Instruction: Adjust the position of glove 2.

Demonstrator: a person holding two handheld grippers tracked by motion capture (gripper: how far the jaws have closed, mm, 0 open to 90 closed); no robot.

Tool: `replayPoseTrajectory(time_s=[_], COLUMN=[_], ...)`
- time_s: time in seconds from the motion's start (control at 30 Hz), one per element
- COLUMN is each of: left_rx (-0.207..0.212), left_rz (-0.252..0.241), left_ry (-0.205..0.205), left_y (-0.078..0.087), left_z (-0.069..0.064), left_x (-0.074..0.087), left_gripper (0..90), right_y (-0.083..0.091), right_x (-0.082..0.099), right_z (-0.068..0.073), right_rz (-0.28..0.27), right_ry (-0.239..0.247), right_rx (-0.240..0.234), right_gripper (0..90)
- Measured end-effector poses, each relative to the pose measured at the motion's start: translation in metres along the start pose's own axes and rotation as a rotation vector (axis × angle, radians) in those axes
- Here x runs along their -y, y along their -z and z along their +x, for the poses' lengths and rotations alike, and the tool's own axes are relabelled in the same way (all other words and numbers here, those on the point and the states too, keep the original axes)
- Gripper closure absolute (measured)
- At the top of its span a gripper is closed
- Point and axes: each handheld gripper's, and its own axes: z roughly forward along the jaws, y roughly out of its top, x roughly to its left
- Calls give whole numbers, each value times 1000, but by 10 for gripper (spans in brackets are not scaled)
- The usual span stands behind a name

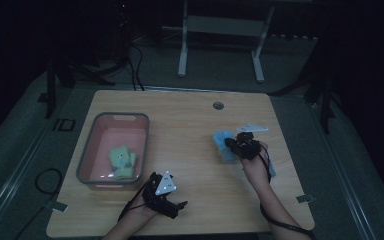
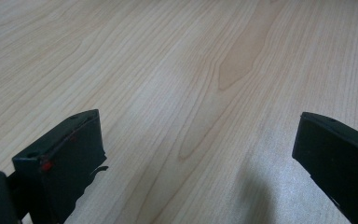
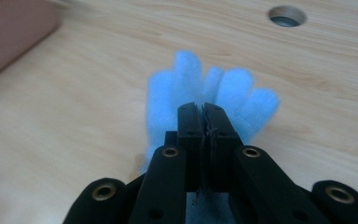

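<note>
A fluffy light-blue glove hangs from my right gripper, whose jaws are pressed together on its cuff end, fingers pointing away. From above, the glove shows just left of the right gripper, over the right half of the wooden table. My left gripper rests near the table's front edge, jaws wide apart. In the left gripper view there is nothing but bare wood between its two jaws.
A pink bin with a grey rim stands on the left of the table and holds a yellow-green cloth item. Its corner appears far left. A round cable hole sits near the table's back edge.
</note>
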Motion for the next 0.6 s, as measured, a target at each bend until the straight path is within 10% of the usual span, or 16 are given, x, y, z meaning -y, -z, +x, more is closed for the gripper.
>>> replayPoseTrajectory(time_s=[0.3,0.6], left_rx=[-1,-8], left_rz=[2,-7], left_ry=[-2,-6], left_y=[-1,2], left_z=[1,1], left_x=[0,-1], left_gripper=[23,23], right_y=[40,31], right_x=[13,41], right_z=[44,68], right_rz=[-31,4], right_ry=[-3,-25], right_rx=[-41,-56], right_gripper=[866,864])
